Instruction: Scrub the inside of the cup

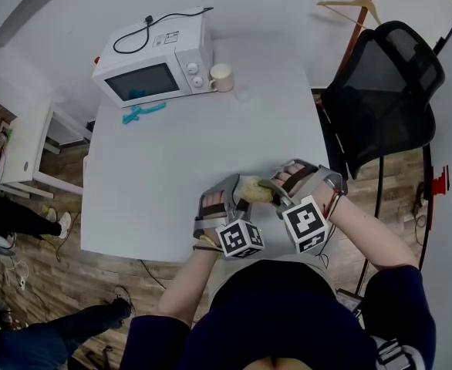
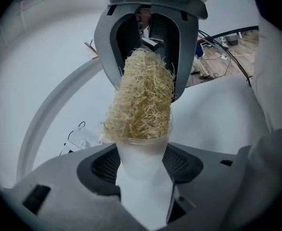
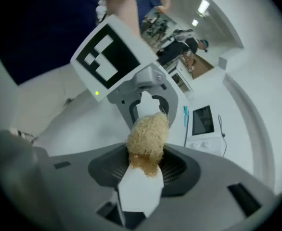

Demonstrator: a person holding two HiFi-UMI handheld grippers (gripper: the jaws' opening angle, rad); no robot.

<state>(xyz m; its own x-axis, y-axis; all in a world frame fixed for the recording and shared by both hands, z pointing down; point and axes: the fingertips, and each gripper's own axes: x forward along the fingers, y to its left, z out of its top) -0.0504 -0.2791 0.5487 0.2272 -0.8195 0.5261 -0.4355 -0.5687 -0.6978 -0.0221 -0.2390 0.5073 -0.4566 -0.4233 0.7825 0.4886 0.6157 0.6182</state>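
Inventory, by count:
- Counter, white: 1
- Microwave, white: 1, with 1 black power cord on top
- Mug, cream: 1
- Turquoise plastic tool: 1
- Translucent cup: 1
- Loofah scrubber: 1
- Grippers: 2, left gripper and right gripper
- Marker cubes: 2
- Mesh office chair, black: 1
- Wooden coat hanger: 1

Between the left tool's matt grey plastic jaws, a smooth, frosted plastic cup is sitting. A rough, straw-like fibre scrubber is bristling from the right tool's ribbed pads. Beneath both tools, the table is looking smooth, matt white.
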